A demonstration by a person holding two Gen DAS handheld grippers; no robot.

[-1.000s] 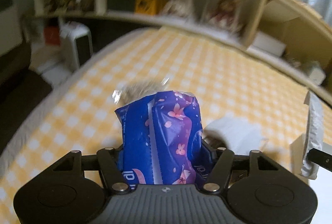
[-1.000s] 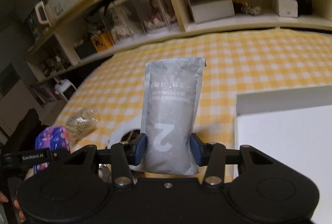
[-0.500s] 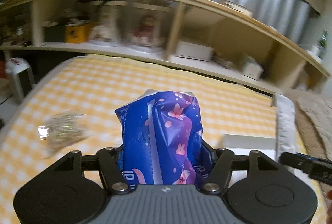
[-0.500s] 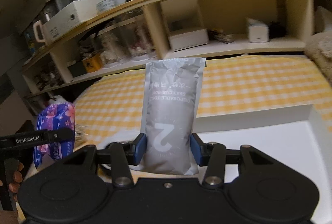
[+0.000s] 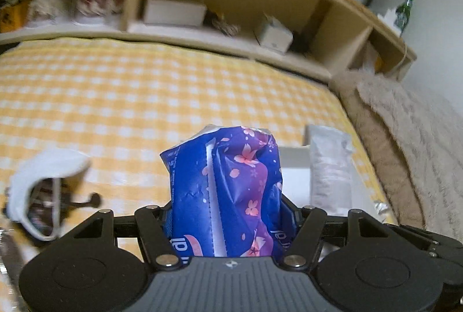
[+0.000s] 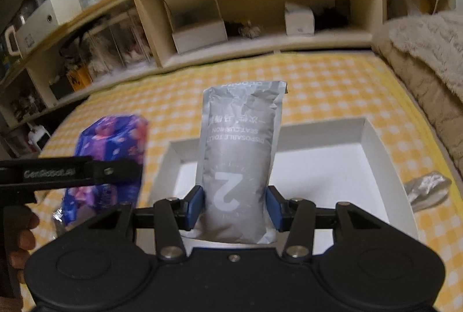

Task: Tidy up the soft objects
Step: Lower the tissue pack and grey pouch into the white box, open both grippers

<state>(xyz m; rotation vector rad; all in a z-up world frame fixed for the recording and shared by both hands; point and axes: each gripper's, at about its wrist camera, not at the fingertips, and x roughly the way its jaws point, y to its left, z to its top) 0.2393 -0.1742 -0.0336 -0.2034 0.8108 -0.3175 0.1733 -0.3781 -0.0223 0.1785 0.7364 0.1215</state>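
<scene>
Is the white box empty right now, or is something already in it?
Apparently empty: the white box shows bare floor; the grey packet hides part.

The grey pouch [image 6: 238,167], at frame centre of the right wrist view, carries upside-down print: "DISPOSABLE TOILET SEAT CUSHION", a large white "2", and a line of small characters too blurred to read. The black bar of the left claw [image 6: 69,173], at the left edge, reads "GenRobot.AI". In the left wrist view, the blue floral pack [image 5: 225,193] shows only the partial letters "al" at each lower corner.
</scene>
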